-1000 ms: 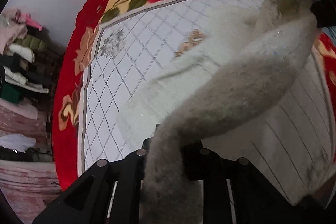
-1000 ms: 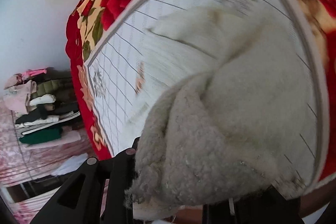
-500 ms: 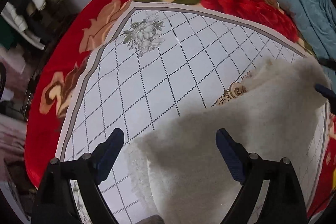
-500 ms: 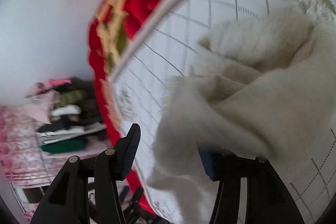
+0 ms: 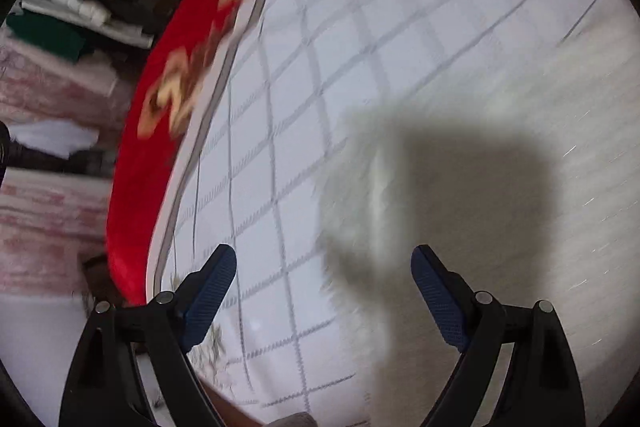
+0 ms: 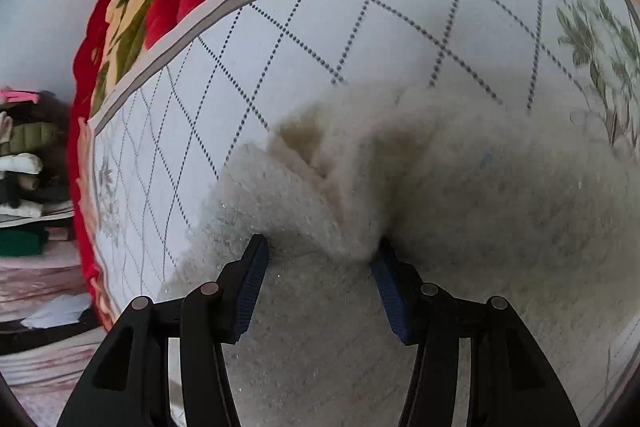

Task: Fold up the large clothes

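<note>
We are finding no readable text, label, brand, number or sign in either wrist view.
</note>
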Motion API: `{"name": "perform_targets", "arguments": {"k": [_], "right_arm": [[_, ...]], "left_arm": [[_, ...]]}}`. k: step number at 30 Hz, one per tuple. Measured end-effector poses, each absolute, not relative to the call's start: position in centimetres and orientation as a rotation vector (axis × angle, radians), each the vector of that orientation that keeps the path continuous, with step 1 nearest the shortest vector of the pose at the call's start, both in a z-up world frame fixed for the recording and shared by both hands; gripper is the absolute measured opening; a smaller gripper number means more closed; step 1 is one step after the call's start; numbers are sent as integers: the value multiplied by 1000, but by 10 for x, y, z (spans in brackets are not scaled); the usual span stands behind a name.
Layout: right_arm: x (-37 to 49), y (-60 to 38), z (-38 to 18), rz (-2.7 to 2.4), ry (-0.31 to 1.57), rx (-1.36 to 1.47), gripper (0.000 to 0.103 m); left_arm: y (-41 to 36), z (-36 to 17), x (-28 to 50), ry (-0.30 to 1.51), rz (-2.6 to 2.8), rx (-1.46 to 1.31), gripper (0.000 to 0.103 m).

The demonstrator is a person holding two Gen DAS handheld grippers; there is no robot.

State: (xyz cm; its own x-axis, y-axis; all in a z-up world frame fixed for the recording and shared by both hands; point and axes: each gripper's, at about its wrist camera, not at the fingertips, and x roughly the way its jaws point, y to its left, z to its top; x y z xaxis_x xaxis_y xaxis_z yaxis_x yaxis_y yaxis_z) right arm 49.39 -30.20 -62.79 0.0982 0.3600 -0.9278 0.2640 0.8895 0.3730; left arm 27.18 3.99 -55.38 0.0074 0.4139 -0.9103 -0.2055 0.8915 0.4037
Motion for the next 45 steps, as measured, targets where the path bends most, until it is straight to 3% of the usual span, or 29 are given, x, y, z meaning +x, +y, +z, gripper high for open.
{"name": "perform_targets", "arguments": {"k": [7, 14, 15, 17, 20, 25, 26, 27, 29, 30, 36, 41, 45], "right_arm": [[435, -287, -553, 256, 1435, 548, 57], [436, -224, -630, 292, 1564, 358, 59], [441, -220, -629, 279, 1559, 352, 60], [443, -212, -615, 287, 1573, 331, 76], [433, -217, -592, 313, 1555, 325, 78], [390, -259, -579, 279, 1556, 505, 78], [380, -269, -580, 254, 1557, 550, 78], [373, -274, -581, 238, 1560, 581, 78], [357, -292, -587, 183, 1565, 651, 78], [349, -301, -589, 155, 1565, 678, 78], [328, -335, -595, 57, 1550, 726, 78], [338, -341, -582, 50, 1546, 661, 78], [362, -335, -559, 101, 1489, 607, 78]], "left_arm": [[79, -545, 231, 1534, 610, -1, 90], [79, -503, 244, 1411, 608, -102, 90], [80, -504, 249, 1405, 592, -128, 90], [85, -509, 255, 1398, 524, -274, 90], [94, -527, 265, 1400, 436, -477, 90], [76, -570, 310, 1423, 291, -494, 87], [71, -579, 320, 1429, 282, -455, 73], [68, -583, 326, 1429, 272, -414, 43], [63, -578, 328, 1411, 277, -361, 11], [64, -567, 324, 1373, 265, -371, 4], [82, -505, 286, 1220, 335, -452, 3], [95, -559, 267, 1332, 404, -427, 4], [103, -565, 261, 1336, 422, -448, 4]]}}
